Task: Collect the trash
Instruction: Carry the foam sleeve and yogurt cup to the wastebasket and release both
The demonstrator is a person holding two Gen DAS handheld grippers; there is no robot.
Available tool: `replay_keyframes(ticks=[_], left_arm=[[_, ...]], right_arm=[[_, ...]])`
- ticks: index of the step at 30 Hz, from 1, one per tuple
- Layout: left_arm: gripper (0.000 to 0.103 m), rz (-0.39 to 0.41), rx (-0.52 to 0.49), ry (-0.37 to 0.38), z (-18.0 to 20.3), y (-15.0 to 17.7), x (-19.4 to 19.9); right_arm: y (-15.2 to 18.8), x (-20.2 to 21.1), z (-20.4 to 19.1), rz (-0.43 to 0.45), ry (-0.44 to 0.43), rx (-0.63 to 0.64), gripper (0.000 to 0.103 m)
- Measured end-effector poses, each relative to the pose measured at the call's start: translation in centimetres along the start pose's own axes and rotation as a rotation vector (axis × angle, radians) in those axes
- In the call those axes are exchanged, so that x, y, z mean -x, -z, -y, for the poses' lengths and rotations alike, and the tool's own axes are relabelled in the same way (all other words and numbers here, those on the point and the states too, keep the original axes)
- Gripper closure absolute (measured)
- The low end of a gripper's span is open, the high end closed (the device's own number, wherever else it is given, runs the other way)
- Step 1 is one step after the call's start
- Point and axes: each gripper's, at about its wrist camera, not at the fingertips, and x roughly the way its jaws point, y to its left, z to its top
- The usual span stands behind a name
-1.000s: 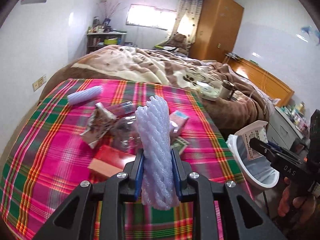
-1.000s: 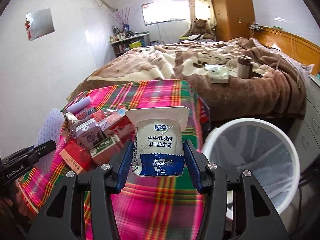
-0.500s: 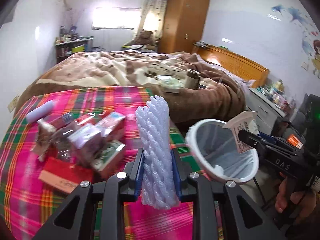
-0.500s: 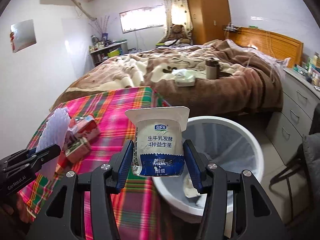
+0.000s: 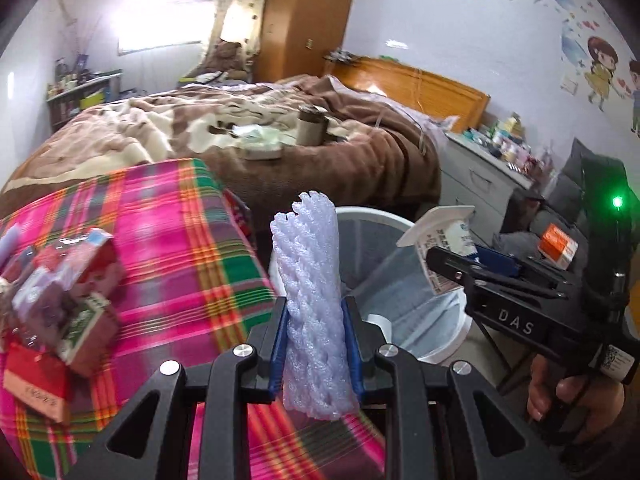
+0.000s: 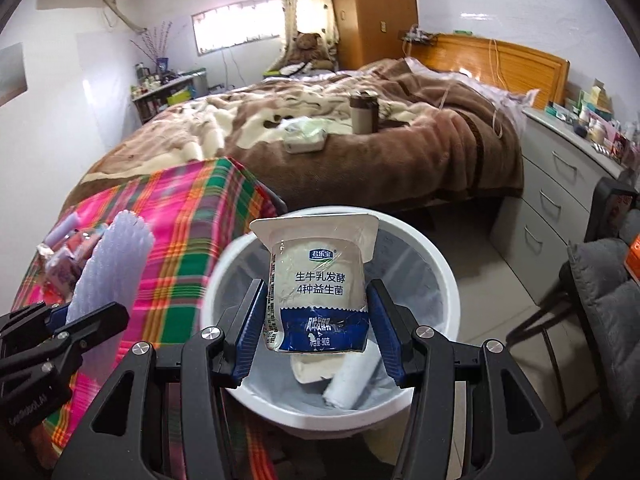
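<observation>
My left gripper (image 5: 314, 344) is shut on a pale purple foam net sleeve (image 5: 310, 288), held upright beside the white trash bin (image 5: 448, 344). My right gripper (image 6: 316, 320) is shut on a white and blue yogurt cup (image 6: 318, 284), held over the open trash bin (image 6: 440, 264), which holds some white trash (image 6: 348, 380). The right gripper and cup also show in the left wrist view (image 5: 444, 248), over the bin. The foam sleeve shows at the left of the right wrist view (image 6: 108, 268). Several cartons and wrappers (image 5: 72, 292) lie on the plaid tablecloth (image 5: 168, 240).
A bed with a brown blanket (image 6: 360, 140) lies behind the table and bin, with a cup (image 6: 362, 112) and tissue pack (image 6: 306, 136) on it. A grey dresser (image 6: 560, 188) and a chair (image 6: 600, 280) stand to the right.
Both grippers have swung right, from over the table toward the bin. The yogurt cup is now directly above the bin opening. Both grips are unchanged.
</observation>
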Motion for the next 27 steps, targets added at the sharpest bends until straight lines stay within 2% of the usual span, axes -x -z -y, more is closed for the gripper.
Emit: replay_keyframes(ticks=[9, 12, 21, 22, 23, 25, 27], left_arm=[[0.077, -0.051, -0.03, 0.025, 2.3, -0.5, -3.8], [0.077, -0.063, -0.04, 0.007, 2.7, -0.7, -5.0], [0.076, -0.108, -0.041, 0.037, 3.0, -0.7, -7.2], [0.074, -0.109, -0.039, 0.039, 3.1, -0.7, -7.3], [0.072, -0.109, -0.039, 0.041, 3.0, -0.7, -7.2], [0.063, -0.109, -0.041, 0.036, 2.9, -0.7, -7.1], [0.06, -0.102, -0.033, 0.034, 2.5, -0.6, -6.9]], right_arm=[[0.1, -1.7, 2.4, -0.049, 0.035, -0.013, 0.05], [0.1, -2.4, 3.0, -0.067, 0.045, -0.01, 0.05], [0.5, -4.3, 4.2, -0.123, 0.049, -0.036, 0.05], [0.5, -4.5, 4.2, -0.127, 0.05, -0.037, 0.048], [0.6, -4.5, 4.2, -0.129, 0.051, -0.033, 0.039], [0.8, -4.2, 3.9, -0.12, 0.057, -0.015, 0.03], [0.7, -4.2, 3.9, -0.109, 0.063, -0.003, 0.03]])
